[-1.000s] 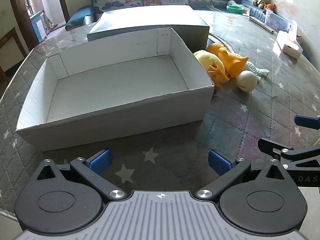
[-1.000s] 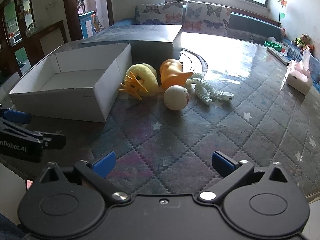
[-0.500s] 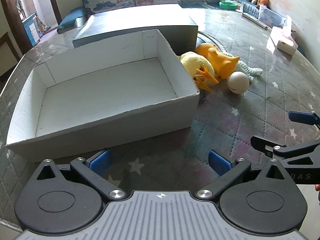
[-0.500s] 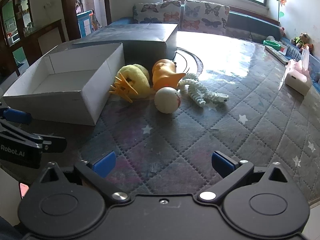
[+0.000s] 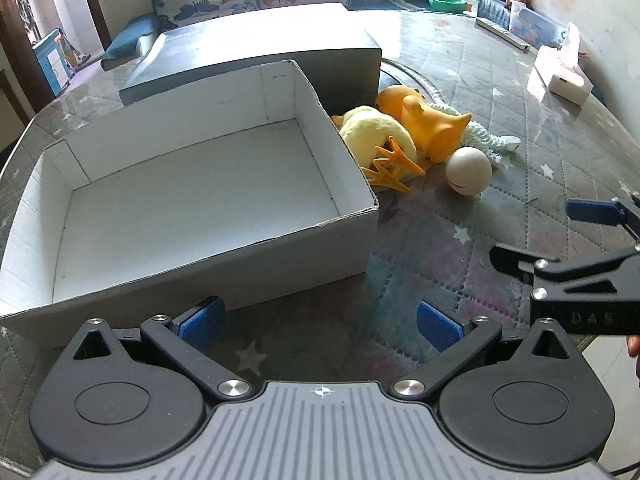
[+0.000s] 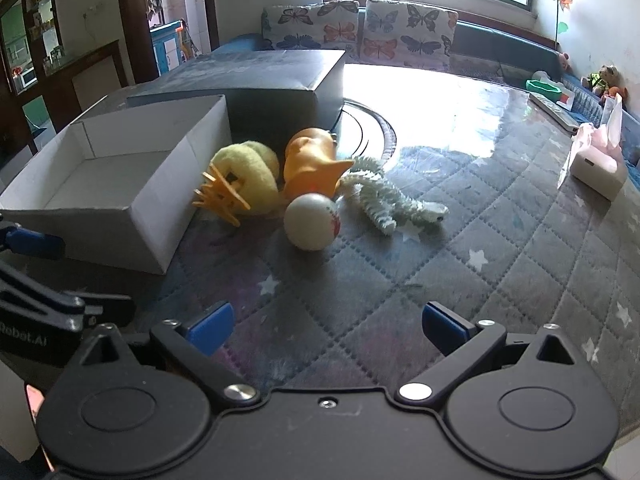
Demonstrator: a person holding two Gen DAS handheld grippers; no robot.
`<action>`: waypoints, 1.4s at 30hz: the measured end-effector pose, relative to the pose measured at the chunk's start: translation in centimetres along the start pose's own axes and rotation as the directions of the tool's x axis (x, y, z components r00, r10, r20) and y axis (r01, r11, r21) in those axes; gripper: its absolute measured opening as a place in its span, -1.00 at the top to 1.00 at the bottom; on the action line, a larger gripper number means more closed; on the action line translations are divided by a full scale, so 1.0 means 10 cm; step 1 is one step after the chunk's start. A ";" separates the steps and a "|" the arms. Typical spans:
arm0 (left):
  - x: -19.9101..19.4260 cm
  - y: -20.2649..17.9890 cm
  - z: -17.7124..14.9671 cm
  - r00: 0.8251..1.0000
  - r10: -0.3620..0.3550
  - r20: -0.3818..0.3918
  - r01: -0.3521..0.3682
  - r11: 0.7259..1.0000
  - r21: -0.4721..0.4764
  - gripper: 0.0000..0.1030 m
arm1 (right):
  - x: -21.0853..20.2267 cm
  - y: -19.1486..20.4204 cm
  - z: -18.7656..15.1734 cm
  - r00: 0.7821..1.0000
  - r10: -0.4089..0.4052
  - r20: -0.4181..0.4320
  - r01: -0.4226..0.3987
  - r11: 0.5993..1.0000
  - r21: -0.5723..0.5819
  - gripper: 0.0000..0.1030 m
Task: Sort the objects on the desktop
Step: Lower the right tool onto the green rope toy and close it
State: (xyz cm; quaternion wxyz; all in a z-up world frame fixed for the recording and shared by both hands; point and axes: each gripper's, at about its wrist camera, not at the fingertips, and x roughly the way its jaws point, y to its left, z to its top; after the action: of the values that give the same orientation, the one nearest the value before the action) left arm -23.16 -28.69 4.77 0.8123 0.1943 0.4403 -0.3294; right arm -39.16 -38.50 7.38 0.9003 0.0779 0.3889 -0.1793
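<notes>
Four toys lie clustered on the quilted surface (image 6: 500, 280) just right of the empty white cardboard box (image 5: 192, 184): yellow plush duck (image 6: 248, 176), orange rubber toy (image 6: 312, 164), cream ball (image 6: 312, 221), pale segmented toy lizard (image 6: 384, 200).

Right hand-held gripper (image 6: 326, 322): jaws spread wide, empty, short of the ball. Left hand-held gripper (image 5: 320, 322): likewise spread and empty, near the box's front wall.

Handling estimates:
- Ball: probably light, smooth, rolls; pinch across its widest part.
- Plush: soft, compressible; grip the body, not the feet.
- Lizard: likely floppy; take mid-body.
</notes>
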 end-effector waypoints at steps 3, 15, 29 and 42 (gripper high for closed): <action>0.04 -0.04 0.02 1.000 -0.009 -0.007 0.009 1.000 0.006 -1.00 | 0.04 -0.03 0.05 1.000 0.002 -0.001 -0.002 1.000 -0.002 -0.83; 0.12 -0.22 0.10 0.996 -0.085 -0.040 0.086 0.995 0.046 -0.81 | 0.14 -0.14 0.23 1.000 0.013 -0.001 -0.013 1.000 -0.018 -0.73; 0.19 -0.52 0.21 0.981 -0.186 -0.059 0.191 0.978 0.088 -0.65 | 0.21 -0.38 0.46 1.000 -0.008 0.004 0.008 1.000 -0.023 -0.52; 0.23 -0.64 0.46 0.975 -0.221 -0.002 0.220 0.974 0.055 -0.65 | 0.51 -0.59 0.74 0.998 0.053 -0.029 -0.055 0.996 -0.067 -0.16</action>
State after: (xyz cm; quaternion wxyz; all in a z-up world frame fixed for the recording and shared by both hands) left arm -24.06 -36.87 5.11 0.7659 0.1658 0.4485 -0.4299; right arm -33.27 -47.38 8.73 0.9015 0.0603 0.4049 -0.1407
